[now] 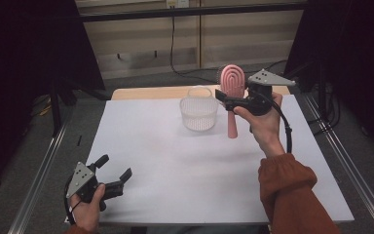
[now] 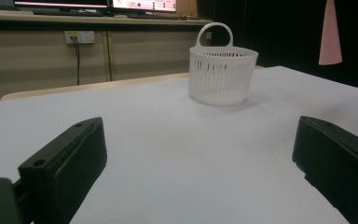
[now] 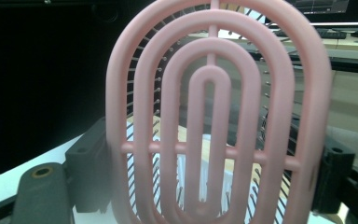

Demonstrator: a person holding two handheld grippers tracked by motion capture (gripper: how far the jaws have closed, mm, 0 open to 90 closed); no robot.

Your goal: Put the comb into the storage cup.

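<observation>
A pink hairbrush [image 1: 232, 80] hangs upright over the white table [image 1: 175, 170], handle down, just right of a white slatted basket [image 1: 199, 113]. My right gripper [image 1: 230, 101] is shut on the lower part of the brush's head. In the right gripper view the brush's oval ribbed head [image 3: 214, 116] stands between the two jaws of that gripper [image 3: 212, 175]. At the front left corner my left gripper [image 1: 115, 166] lies low over the table, open, with nothing between its jaws. The left gripper view looks past its open gripper [image 2: 200, 154] at the basket [image 2: 222, 77] and the brush's handle [image 2: 330, 35].
A wooden tabletop edge [image 1: 146, 91] shows behind the white sheet. Metal rails [image 1: 39, 180] run along both sides of the table. Cables [image 1: 175, 58] trail on the floor at the back, in front of a wall.
</observation>
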